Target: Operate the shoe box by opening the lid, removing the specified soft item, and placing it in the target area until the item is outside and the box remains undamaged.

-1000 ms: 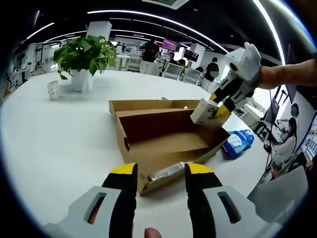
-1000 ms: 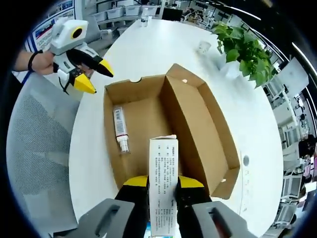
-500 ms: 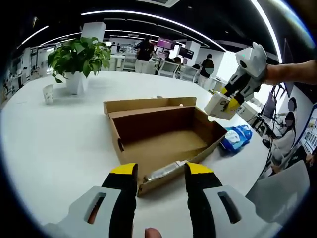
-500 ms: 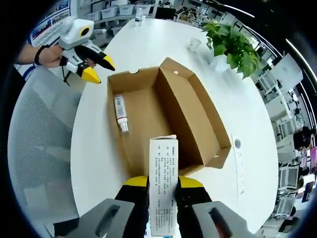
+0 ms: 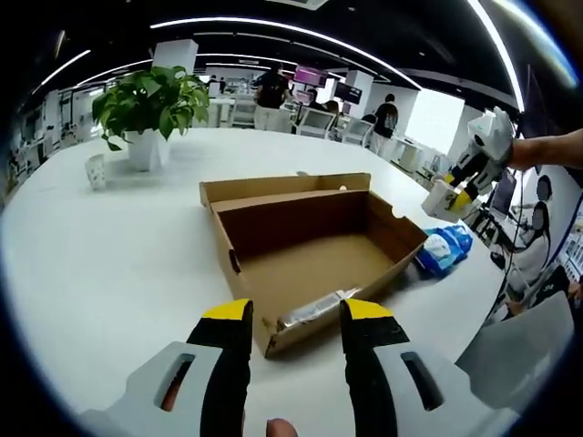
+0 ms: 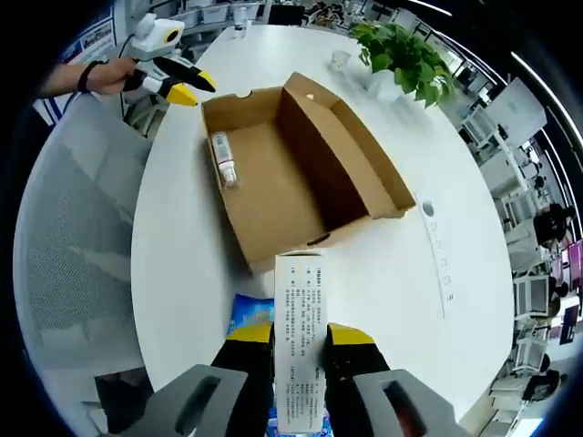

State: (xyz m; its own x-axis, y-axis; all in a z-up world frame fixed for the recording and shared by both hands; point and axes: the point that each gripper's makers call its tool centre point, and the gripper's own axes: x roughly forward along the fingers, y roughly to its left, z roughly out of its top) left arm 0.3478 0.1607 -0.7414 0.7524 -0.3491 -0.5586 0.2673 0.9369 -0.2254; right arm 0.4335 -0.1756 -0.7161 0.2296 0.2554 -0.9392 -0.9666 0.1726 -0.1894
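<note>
open shoe box (image 6: 291, 173) on white table (image 6: 401, 273), right gripper (image 6: 300, 339) jaws pinching white carton (image 6: 300, 341), left gripper (image 5: 295, 314) jaws spread

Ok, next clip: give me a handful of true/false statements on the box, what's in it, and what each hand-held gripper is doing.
1. The cardboard shoe box is open. True.
2. The right hand-held gripper is empty. False: it is shut on a white printed carton, held above the table outside the box.
3. A wrapped tube lies on the box floor. True; the left gripper view shows it by the near wall.
4. The left hand-held gripper grips the box wall. False: its jaws are open, just short of the near wall.
5. A potted plant stands inside the box. False: it stands on the table beyond it.
6. A blue packet lies on the table beside the box. True.
</note>
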